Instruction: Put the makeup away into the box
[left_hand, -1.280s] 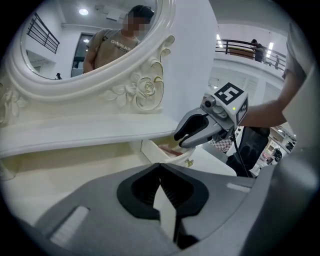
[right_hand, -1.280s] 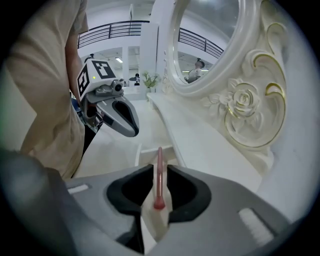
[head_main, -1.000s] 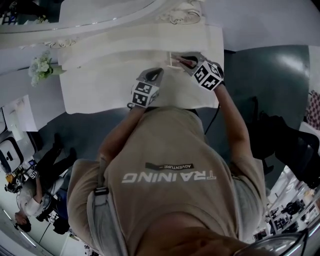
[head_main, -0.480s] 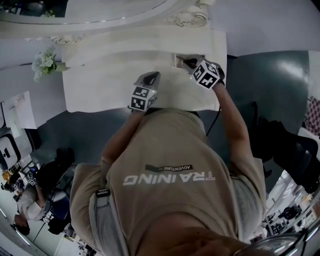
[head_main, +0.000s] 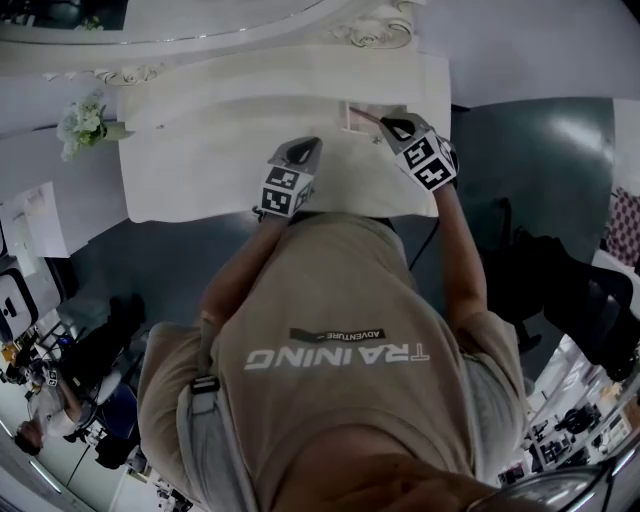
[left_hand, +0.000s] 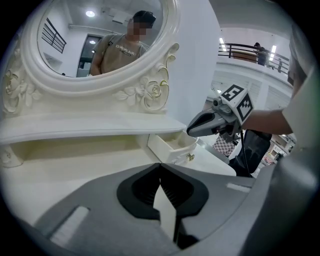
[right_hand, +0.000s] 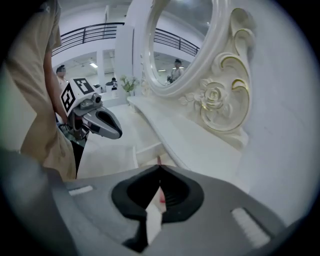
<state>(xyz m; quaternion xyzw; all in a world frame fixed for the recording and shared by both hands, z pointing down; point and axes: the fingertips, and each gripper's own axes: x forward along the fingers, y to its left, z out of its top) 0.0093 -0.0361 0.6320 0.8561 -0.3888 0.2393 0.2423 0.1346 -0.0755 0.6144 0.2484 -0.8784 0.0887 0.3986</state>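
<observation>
The box is a small open drawer (head_main: 360, 112) under the shelf of a white dressing table (head_main: 200, 170); its front and knob show in the left gripper view (left_hand: 172, 150). A thin red makeup item (right_hand: 159, 161) lies in the drawer (right_hand: 145, 150), just past my right gripper's tips. My right gripper (head_main: 392, 127) hovers at the drawer's near edge, shut, with nothing visibly pinched (right_hand: 160, 168). My left gripper (head_main: 305, 150) hangs over the tabletop left of the drawer, shut and empty (left_hand: 160, 166). Each gripper also appears in the other's view, the right (left_hand: 192, 131) and the left (right_hand: 118, 134).
An ornate oval mirror (left_hand: 95, 45) stands on the shelf (left_hand: 90, 127) behind the tabletop. A bunch of white flowers (head_main: 82, 125) stands at the table's left end. My own body fills the lower head view; people and equipment are on the floor at far left.
My right gripper's jaws have shut and it has drawn back a little from the drawer toward me. The left gripper has barely moved.
</observation>
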